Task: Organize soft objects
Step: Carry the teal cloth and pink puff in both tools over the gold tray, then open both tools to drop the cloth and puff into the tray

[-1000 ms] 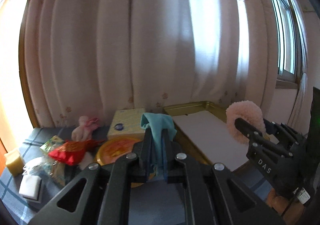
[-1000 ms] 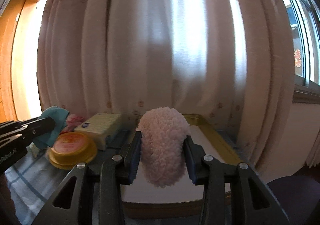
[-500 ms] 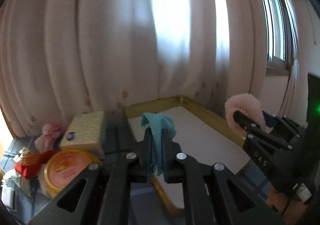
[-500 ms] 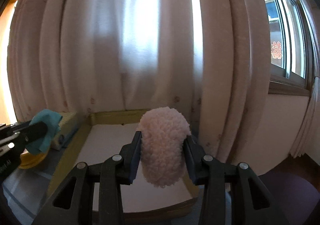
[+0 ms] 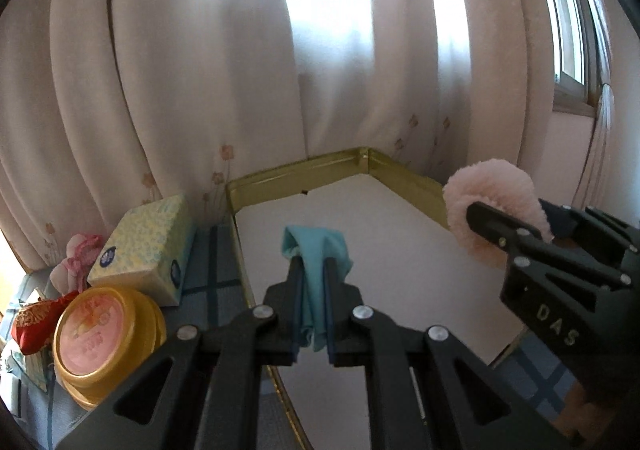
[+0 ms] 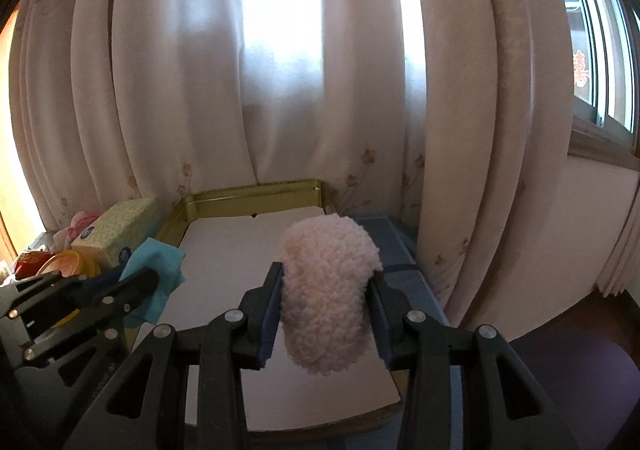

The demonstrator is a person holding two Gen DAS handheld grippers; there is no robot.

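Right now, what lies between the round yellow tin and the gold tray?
In the left wrist view, the tissue box and a strip of blue plaid tablecloth lie between the yellow tin and the gold tray.

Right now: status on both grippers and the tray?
Left gripper shut on teal cloth. Right gripper shut on pink fluffy pad. Both over the gold tray; white liner bare, nothing in the way.

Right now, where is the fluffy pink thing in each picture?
Left wrist view: the fluffy pink thing is at the right edge, pinched in the right tongs.
Right wrist view: it fills the bottom middle, squeezed between the tongs.
Shared landmark: the gold tray lies behind it in both.
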